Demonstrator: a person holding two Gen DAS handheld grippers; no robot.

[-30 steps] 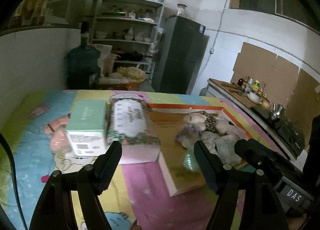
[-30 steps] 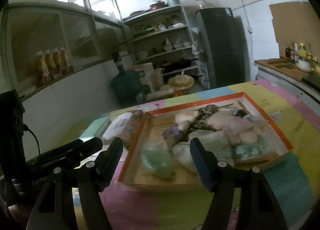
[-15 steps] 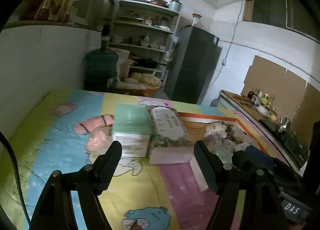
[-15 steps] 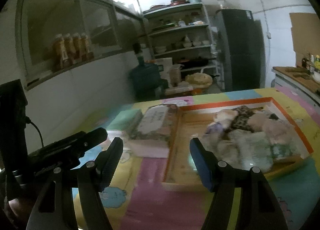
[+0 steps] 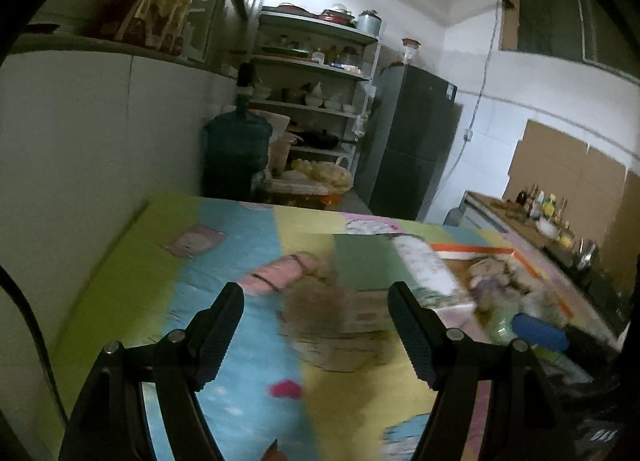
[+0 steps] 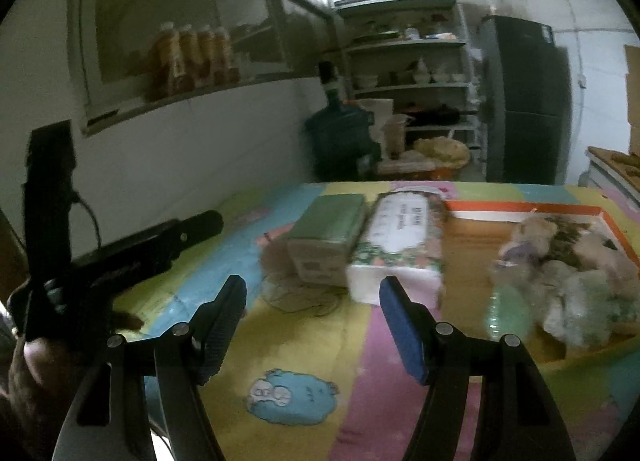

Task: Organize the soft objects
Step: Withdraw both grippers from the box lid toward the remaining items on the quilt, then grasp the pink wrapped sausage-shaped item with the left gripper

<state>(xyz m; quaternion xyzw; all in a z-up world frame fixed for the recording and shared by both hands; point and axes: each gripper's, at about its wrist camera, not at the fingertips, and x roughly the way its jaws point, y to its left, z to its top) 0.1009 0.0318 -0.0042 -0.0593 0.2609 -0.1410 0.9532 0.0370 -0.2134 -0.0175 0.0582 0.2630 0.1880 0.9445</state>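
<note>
A wooden tray with an orange rim (image 6: 520, 207) lies on the colourful mat and holds a pile of soft cloth items (image 6: 568, 265). Left of the tray stand a floral tissue pack (image 6: 400, 237) and a green box (image 6: 328, 233). My right gripper (image 6: 314, 301) hovers open and empty in front of them. In the left wrist view my left gripper (image 5: 316, 321) is open and empty too, low over the mat. Ahead of it sit a pink soft item (image 5: 280, 275), the green box (image 5: 368, 265) and the tissue pack (image 5: 424, 269), all blurred.
The left gripper's body (image 6: 160, 237), held by a hand (image 6: 24, 361), shows at the left. Behind the mat stand a blue water jug (image 6: 340, 141), shelves with dishes (image 6: 404, 45) and a dark fridge (image 6: 520, 101). A white wall (image 5: 80, 161) borders the mat's left side.
Both views have swung left: the tray has slid to the right of the frames, and more wall and mat show at the left. Both grippers stay open.
</note>
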